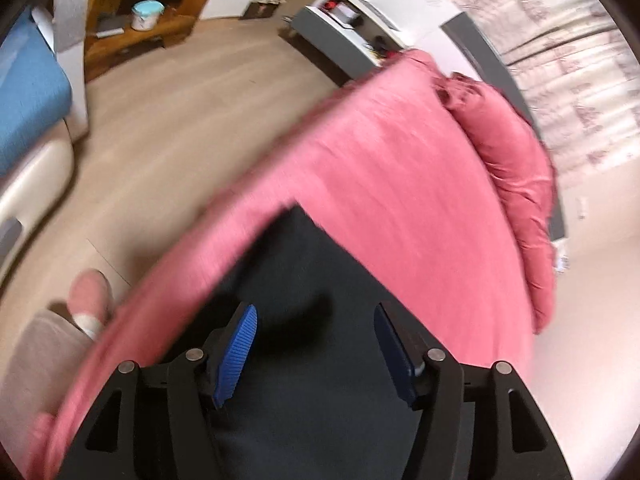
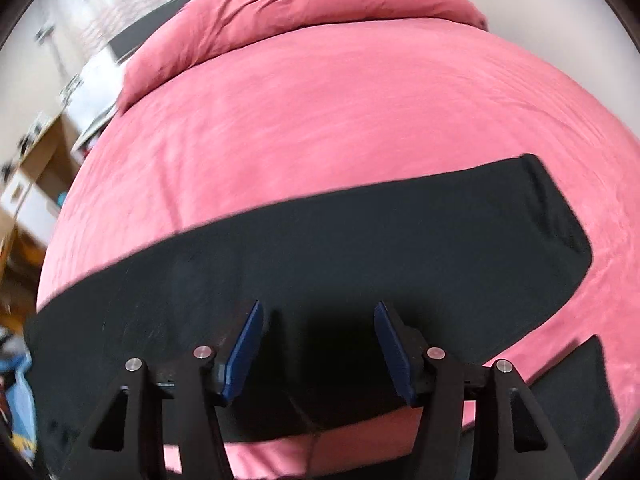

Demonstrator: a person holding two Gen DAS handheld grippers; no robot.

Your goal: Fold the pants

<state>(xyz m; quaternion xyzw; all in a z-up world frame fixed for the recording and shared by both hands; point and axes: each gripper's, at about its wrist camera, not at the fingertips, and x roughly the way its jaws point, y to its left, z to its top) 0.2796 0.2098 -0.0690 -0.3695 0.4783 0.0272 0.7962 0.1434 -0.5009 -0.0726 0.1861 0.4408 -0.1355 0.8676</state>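
Right wrist: black pants (image 2: 320, 248) flat on bed (image 2: 320, 112).

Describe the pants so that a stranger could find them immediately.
Start from the bed with the pink cover. The pants lie flat across its near part, below the bunched pink duvet. They are the only black thing on the pink.

Soft, even daylight (brightest by the far curtains (image 1: 568, 52)); motion blur smears both fisheye views, edges bowed, corners vignetted black.
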